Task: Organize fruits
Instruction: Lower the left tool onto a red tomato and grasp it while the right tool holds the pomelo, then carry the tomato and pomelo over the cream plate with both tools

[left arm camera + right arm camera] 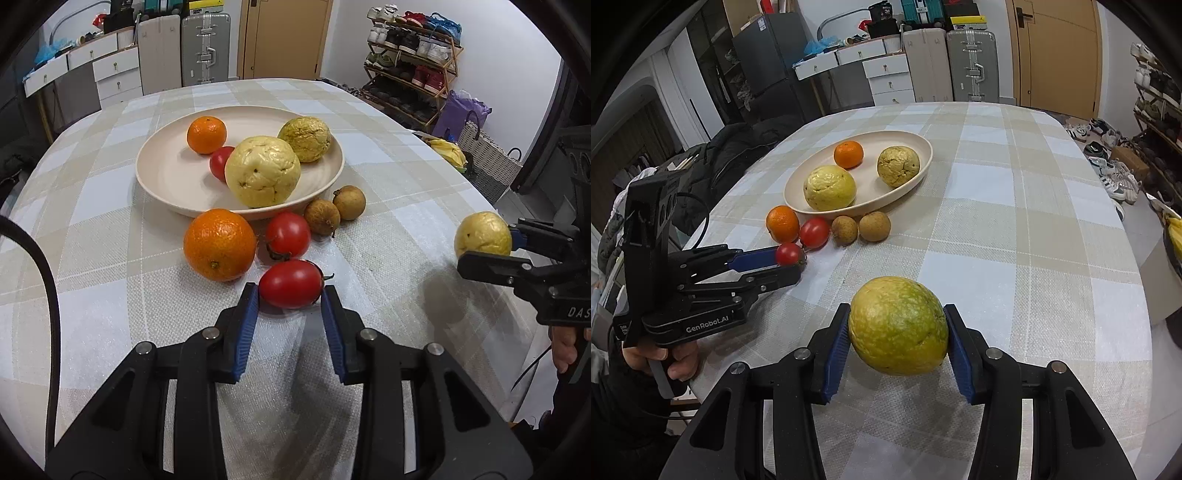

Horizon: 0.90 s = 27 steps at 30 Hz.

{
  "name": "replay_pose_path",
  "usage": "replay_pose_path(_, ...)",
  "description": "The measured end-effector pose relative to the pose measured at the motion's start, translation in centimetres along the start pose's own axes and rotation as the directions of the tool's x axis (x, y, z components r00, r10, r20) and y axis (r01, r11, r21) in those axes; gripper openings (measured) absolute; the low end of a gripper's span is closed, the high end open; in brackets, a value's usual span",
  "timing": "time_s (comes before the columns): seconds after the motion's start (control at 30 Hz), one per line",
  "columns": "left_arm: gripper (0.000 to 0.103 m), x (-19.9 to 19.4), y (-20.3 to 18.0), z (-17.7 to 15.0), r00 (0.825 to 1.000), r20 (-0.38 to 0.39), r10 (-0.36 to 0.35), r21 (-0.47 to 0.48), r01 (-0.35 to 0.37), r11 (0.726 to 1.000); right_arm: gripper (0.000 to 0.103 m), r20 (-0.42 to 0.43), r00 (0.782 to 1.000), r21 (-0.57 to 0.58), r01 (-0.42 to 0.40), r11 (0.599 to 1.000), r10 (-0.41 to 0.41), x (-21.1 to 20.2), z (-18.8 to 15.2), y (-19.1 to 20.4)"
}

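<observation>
A cream plate (162,173) (916,147) on the checked tablecloth holds a small orange (206,134), a red tomato (221,162) and two wrinkled yellow fruits (262,176) (304,139). In front of it lie a big orange (219,244), a tomato (288,235) and two brown longans (322,216) (349,202). My left gripper (290,295) (788,264) is shut on a red tomato (290,283) (789,254) at table level. My right gripper (897,326) (487,245) is shut on a yellow-green fruit (898,325) (482,234), held above the table to the right.
The table edge curves round at right and far side. Bananas (448,151) and a wicker basket (487,162) sit beyond the right edge. A shoe rack (413,62), suitcases (205,48) and drawers (110,70) stand at the back. A dark coat (731,155) lies off the left edge.
</observation>
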State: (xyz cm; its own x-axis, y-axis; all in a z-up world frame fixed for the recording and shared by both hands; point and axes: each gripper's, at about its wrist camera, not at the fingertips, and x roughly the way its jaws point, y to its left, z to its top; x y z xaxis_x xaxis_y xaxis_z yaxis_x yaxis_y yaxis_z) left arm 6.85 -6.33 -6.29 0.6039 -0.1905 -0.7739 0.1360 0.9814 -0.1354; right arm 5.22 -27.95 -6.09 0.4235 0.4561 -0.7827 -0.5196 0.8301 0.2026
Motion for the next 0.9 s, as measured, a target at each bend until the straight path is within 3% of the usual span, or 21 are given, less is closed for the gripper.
replay_pose_path(0.43,0.031,-1.4,0.3,-0.6,1.0,0.024,-0.018,0.002,0.018,1.0,0.05,0.044,0.999,0.0,-0.014,1.0,0.014,-0.2,0.2,0.0)
replay_pose_path(0.9,0.031,-4.7,0.3,0.1,0.991,0.136,-0.005,0.024,0.001,1.0,0.05,0.15,0.988,-0.001,-0.041,0.999,0.041,-0.7,0.6,1.0)
